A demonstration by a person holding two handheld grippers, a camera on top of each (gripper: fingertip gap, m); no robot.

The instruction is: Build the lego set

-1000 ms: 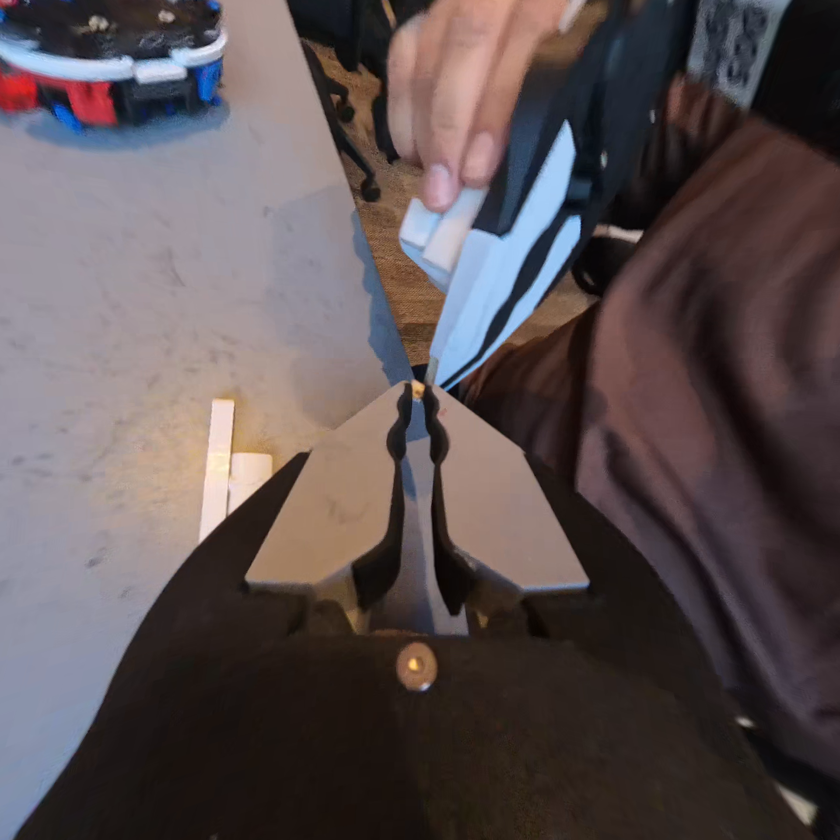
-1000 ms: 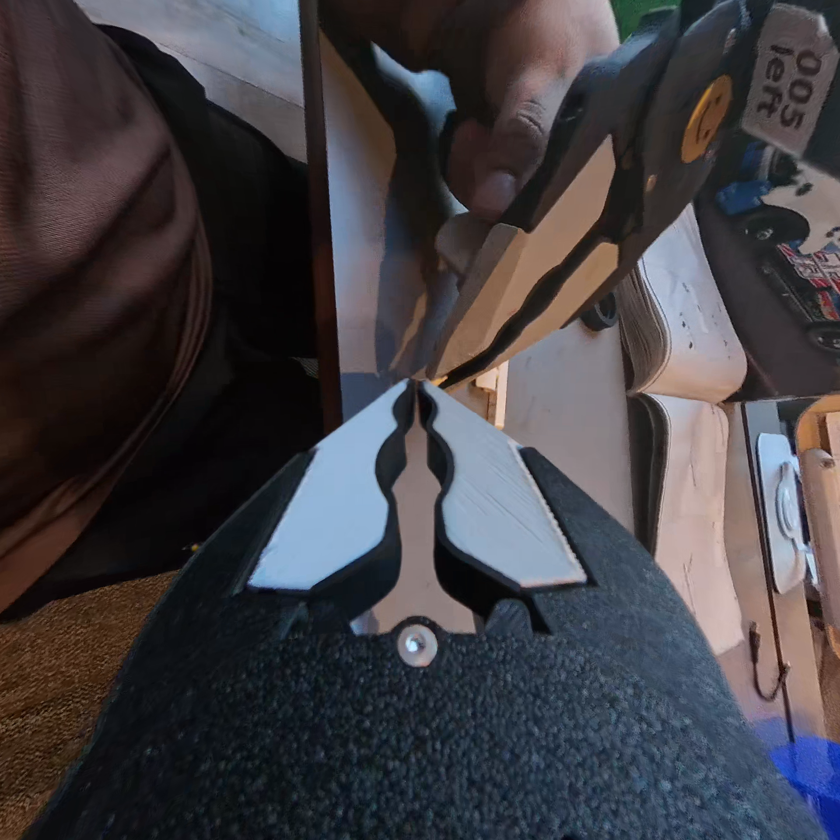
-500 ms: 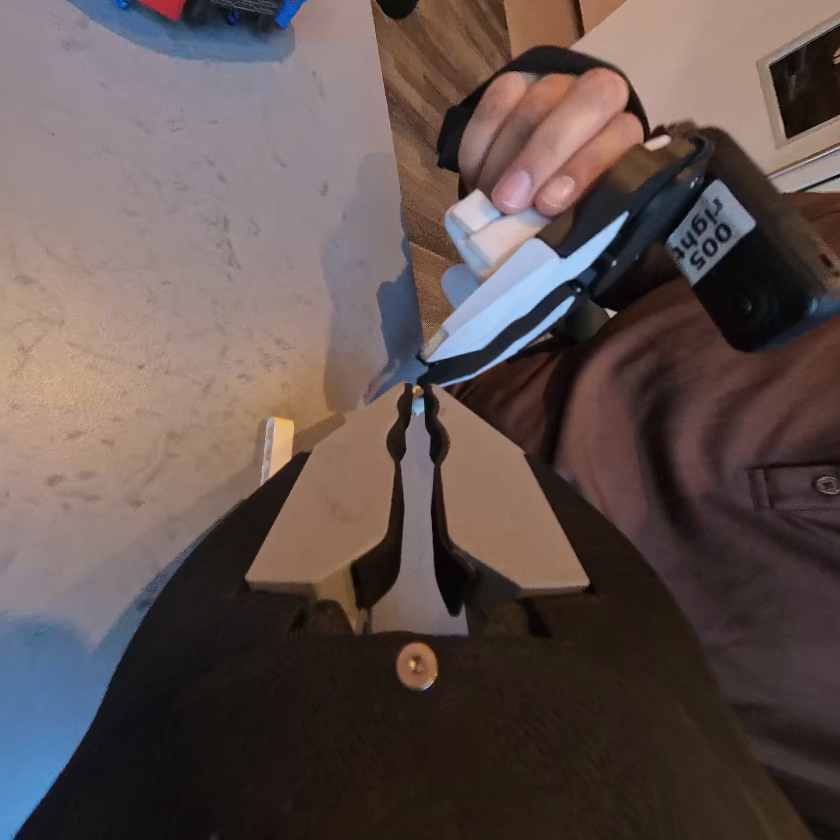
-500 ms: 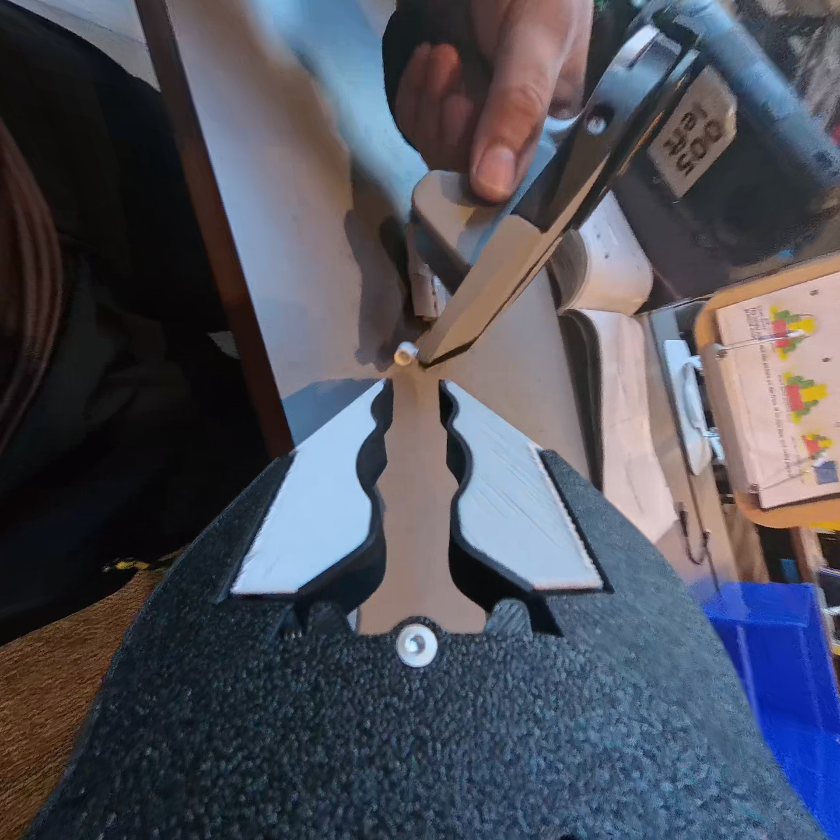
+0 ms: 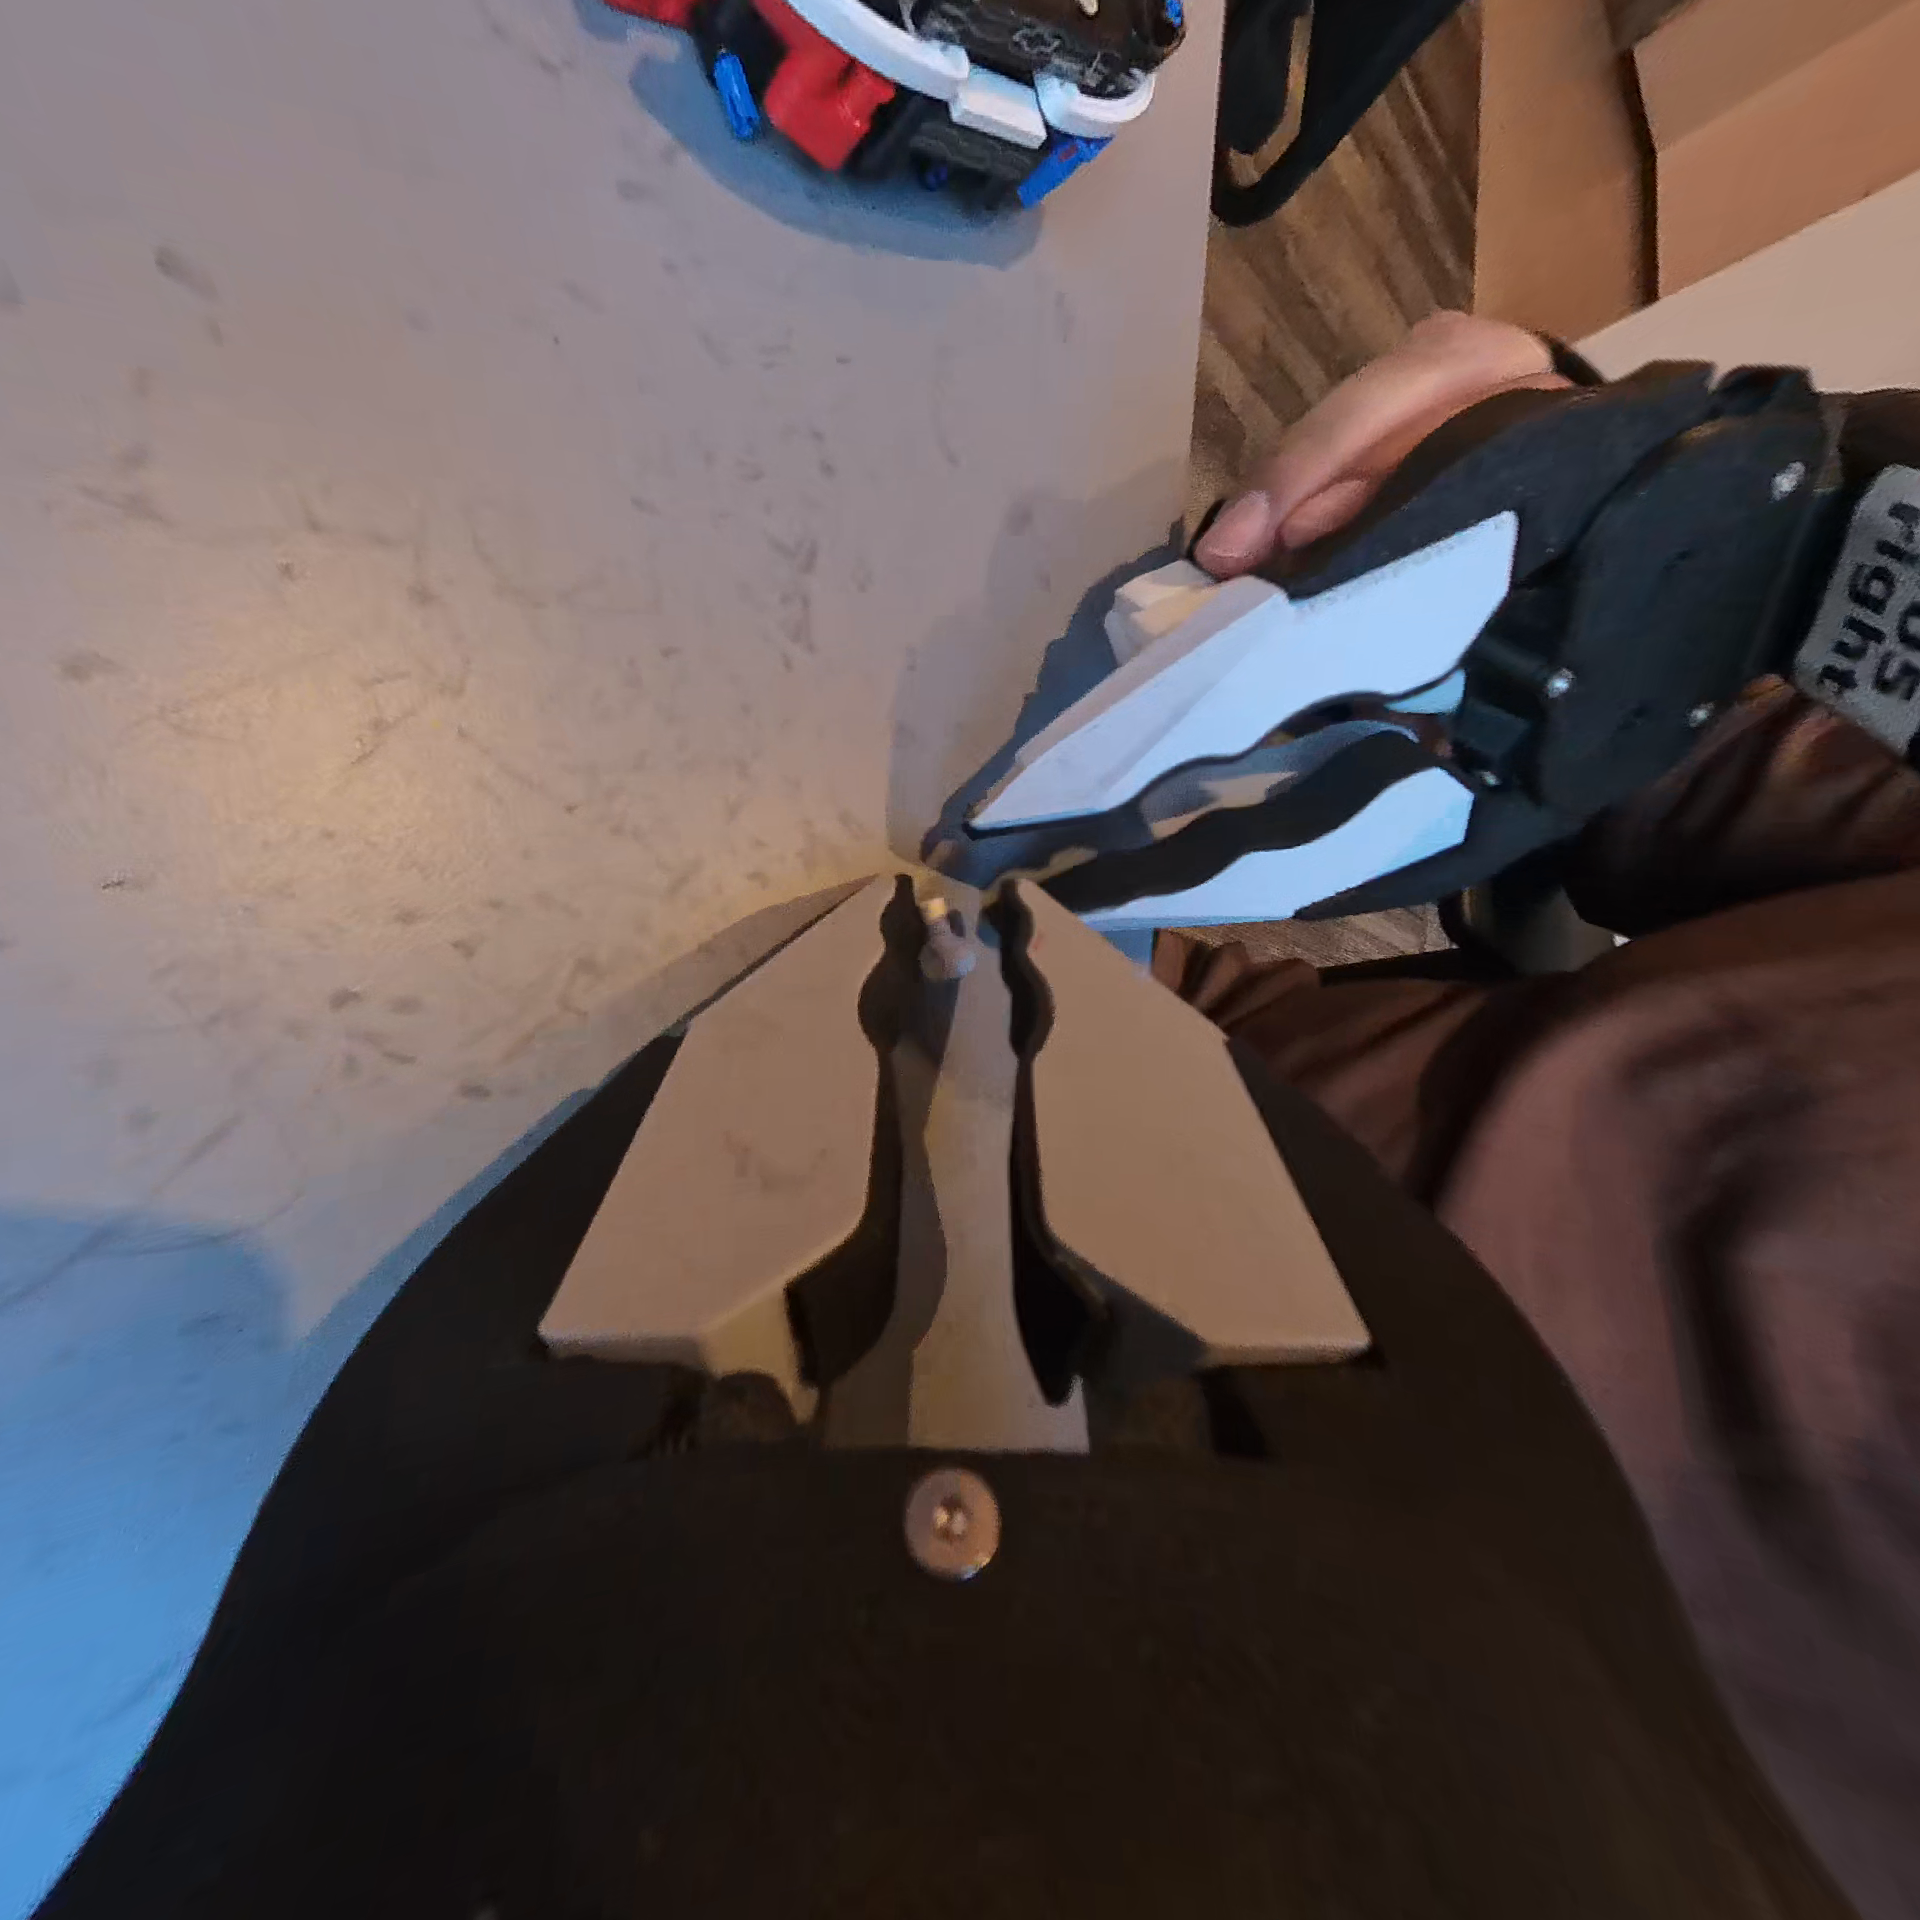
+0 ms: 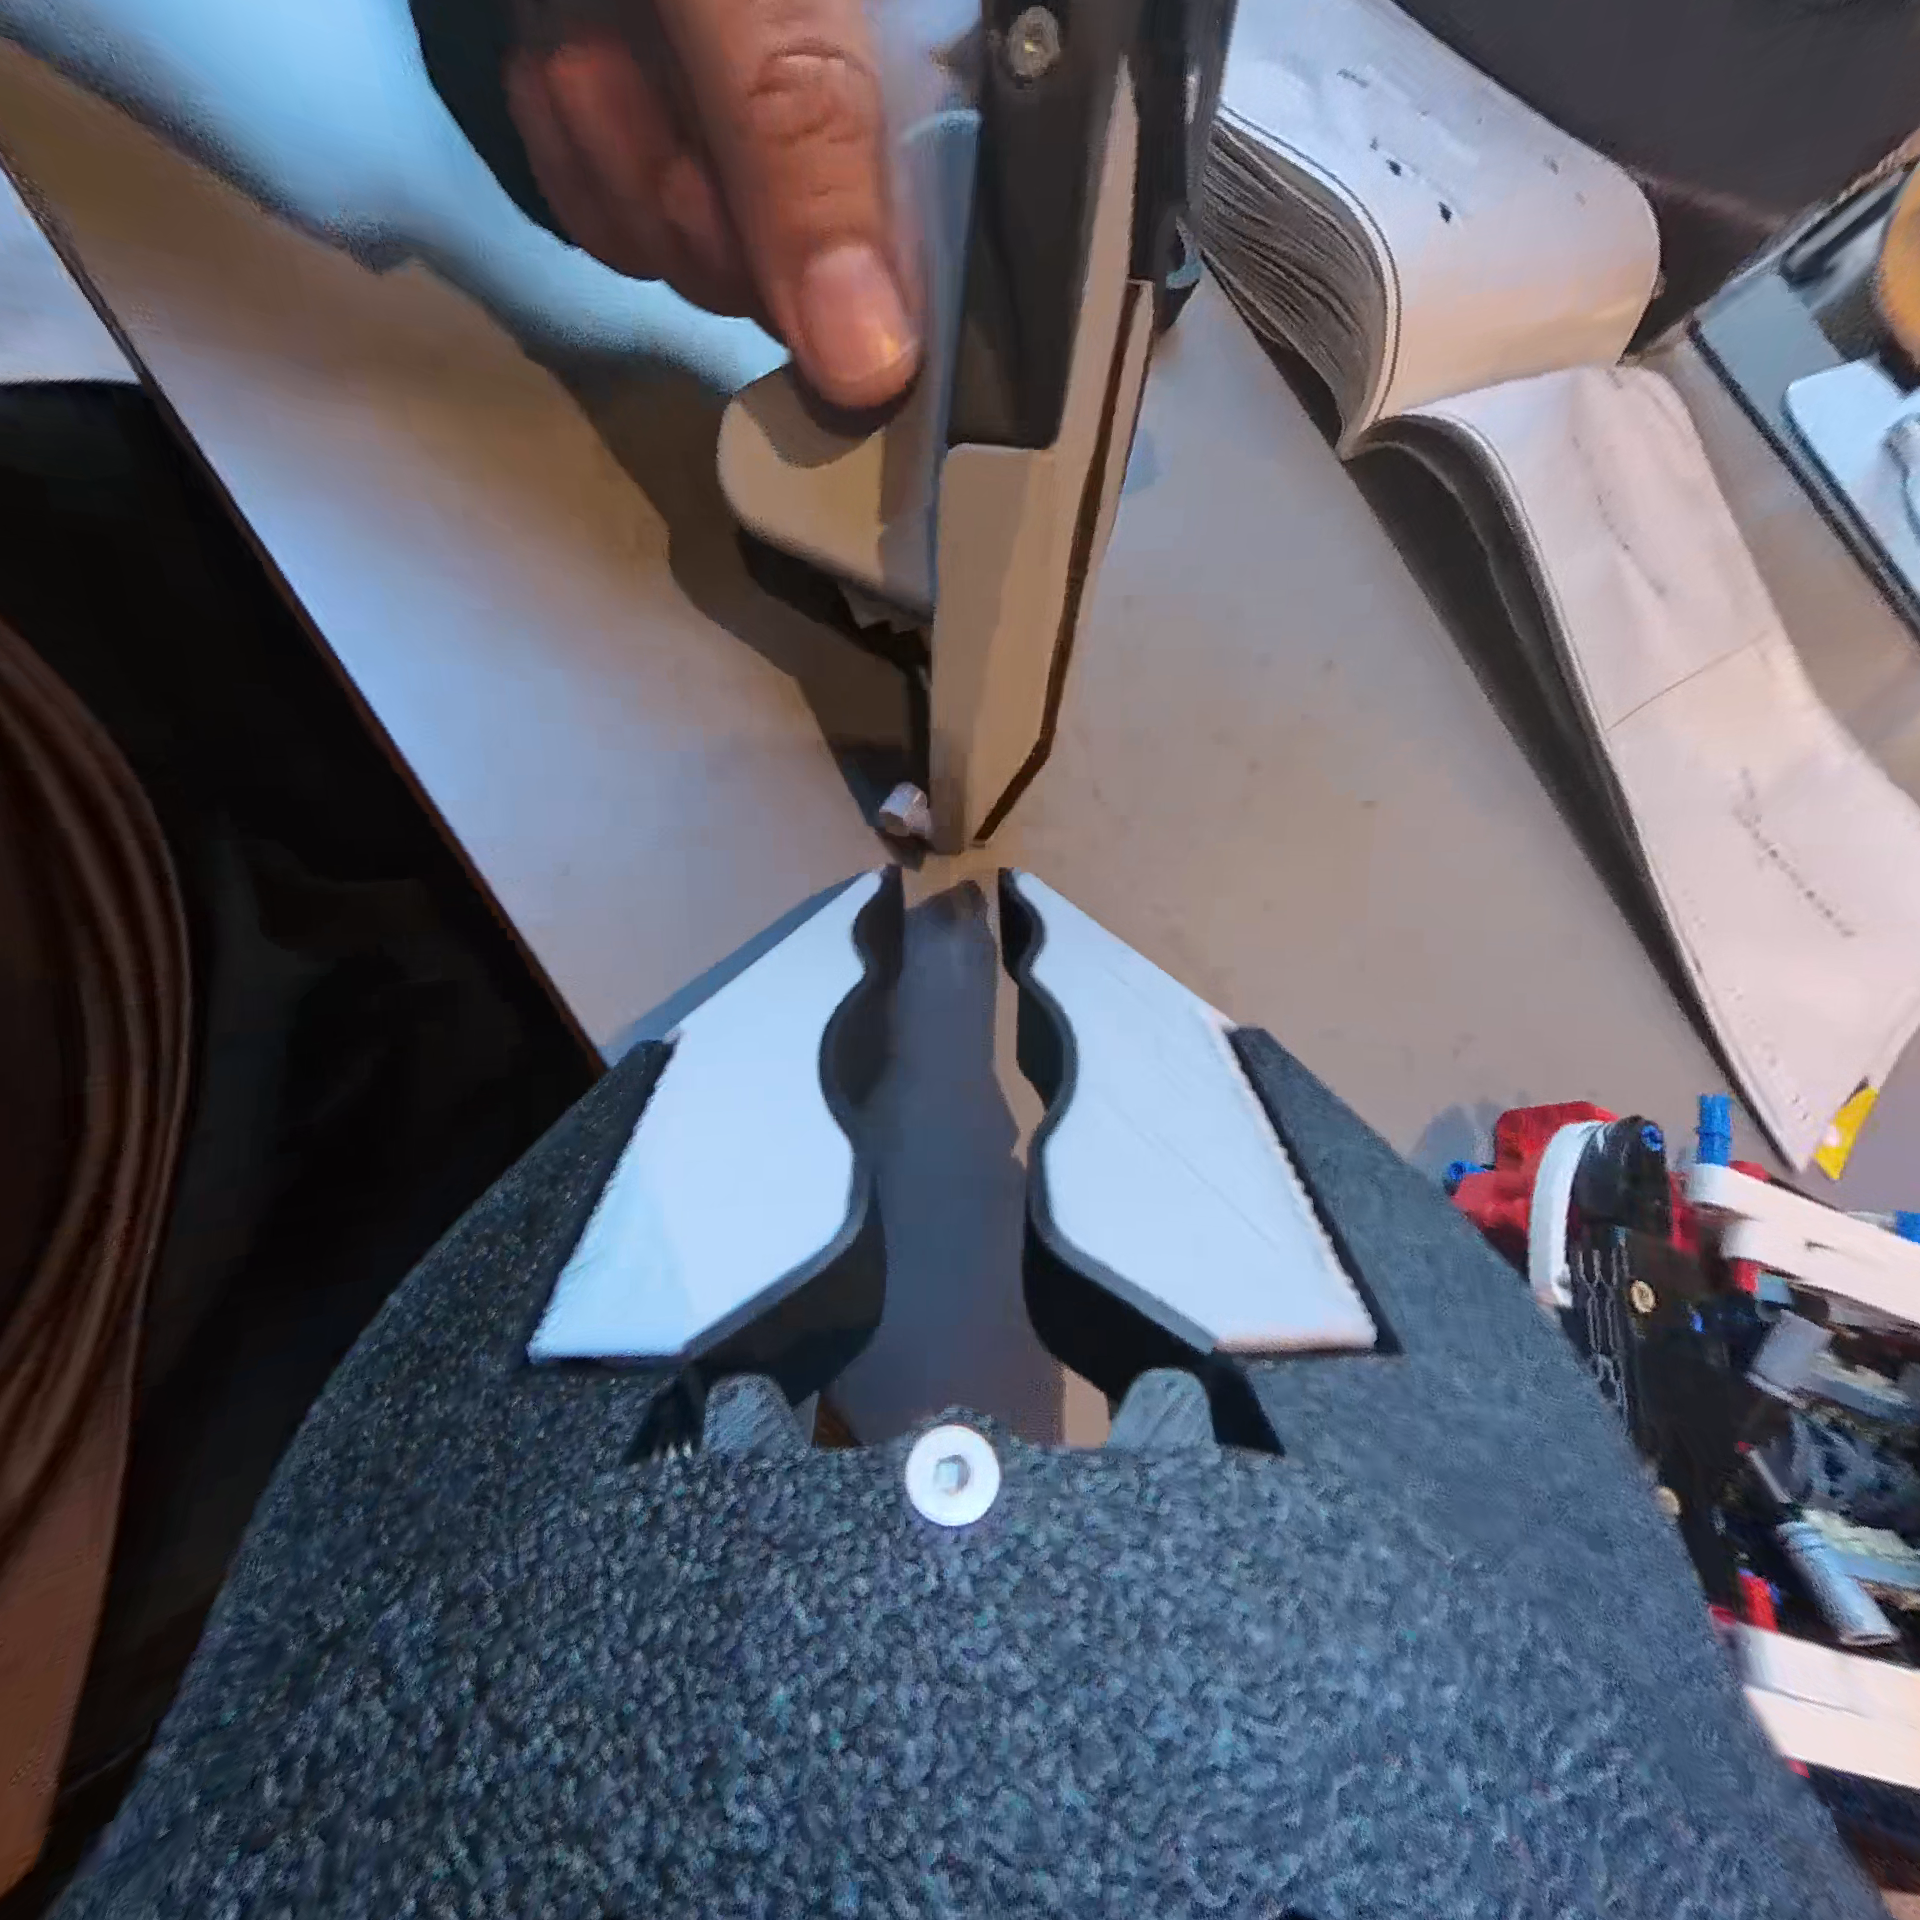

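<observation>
A small grey peg sits in the narrow gap between my left gripper's fingertips, low over the grey table. The jaws are a little apart and the peg looks loose. In the right wrist view the peg shows just beside the left gripper's tip, close to the table. My right gripper is open and empty, tip to tip with the left one. It also shows in the left wrist view, coming in from the right.
A partly built red, white, blue and black lego car stands at the far side of the table, also in the right wrist view. An open instruction booklet lies nearby. The table edge is close, with a brown sleeve beside it. Only a small space, under 4 cm, lies between the two pairs of fingers.
Both grippers have come down to the table near its edge. My left gripper's jaws have widened slightly around the peg. My right gripper's jaws have narrowed a little but stay open.
</observation>
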